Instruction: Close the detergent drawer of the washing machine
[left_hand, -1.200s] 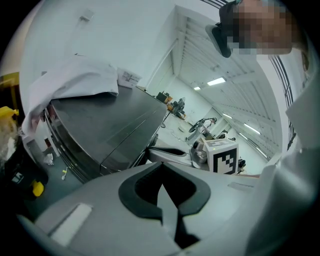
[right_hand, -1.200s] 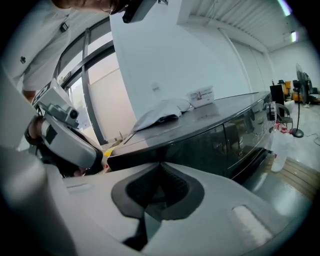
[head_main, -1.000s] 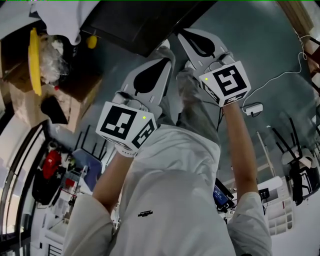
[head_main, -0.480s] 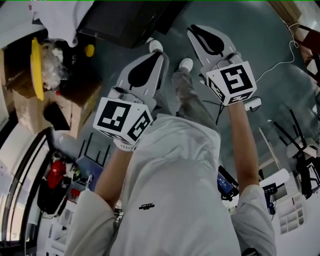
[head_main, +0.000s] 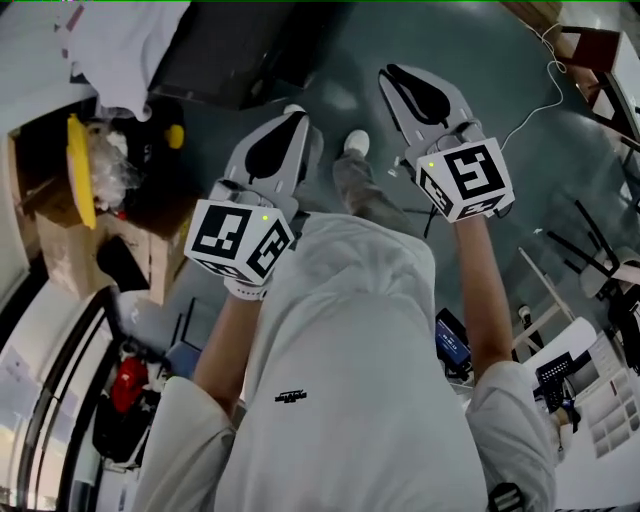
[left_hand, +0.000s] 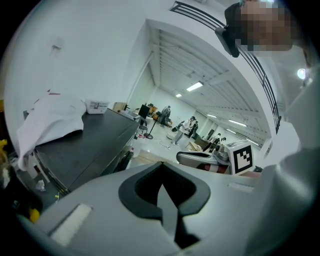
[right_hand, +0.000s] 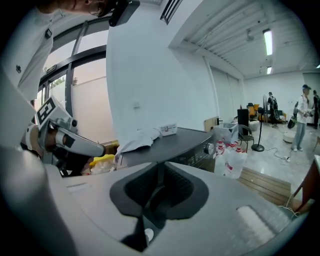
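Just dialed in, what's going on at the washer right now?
A person stands back from the washing machine, holding the left gripper and the right gripper out over the floor. Both grippers have their jaws together with nothing between them, and neither touches the machine. A white cloth lies on its dark top. The detergent drawer can't be made out, so its state is unclear.

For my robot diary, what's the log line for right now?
left claw: shut, empty | right claw: shut, empty | both held in air, off washing machine
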